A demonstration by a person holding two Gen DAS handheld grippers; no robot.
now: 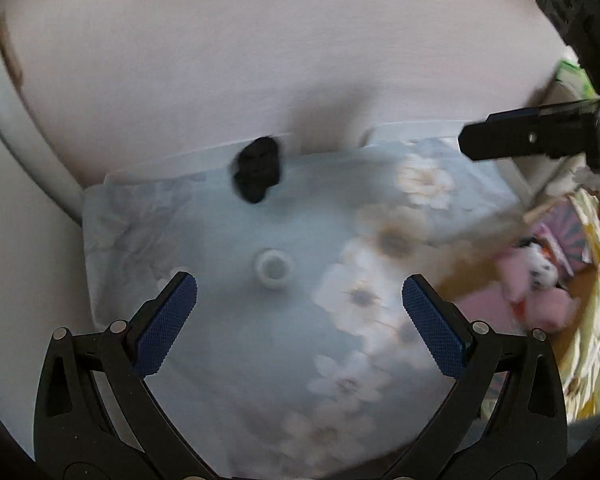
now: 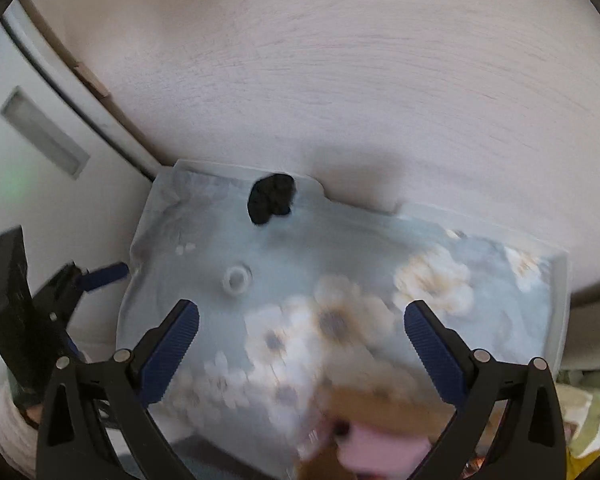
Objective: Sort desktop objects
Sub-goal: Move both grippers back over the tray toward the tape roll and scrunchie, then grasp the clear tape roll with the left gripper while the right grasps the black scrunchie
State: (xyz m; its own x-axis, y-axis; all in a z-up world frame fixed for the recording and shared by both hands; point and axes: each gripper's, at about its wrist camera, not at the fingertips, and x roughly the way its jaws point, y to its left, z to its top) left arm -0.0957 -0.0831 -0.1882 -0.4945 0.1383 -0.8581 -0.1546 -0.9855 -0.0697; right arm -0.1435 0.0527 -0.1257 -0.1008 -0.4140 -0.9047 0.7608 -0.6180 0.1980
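Observation:
A small table with a pale blue flowered cloth stands against a pale wall. On it lie a crumpled black object, also in the right wrist view, and a small white ring-shaped cap, also in the right wrist view. My left gripper is open and empty above the cloth, just before the cap. My right gripper is open and empty above the cloth's flowered part; it shows in the left wrist view at the right edge.
A brown cardboard box with a pink plush toy sits right of the table. A yellow patterned fabric lies beyond it. A white door frame runs at the left. The left gripper shows at the left edge of the right wrist view.

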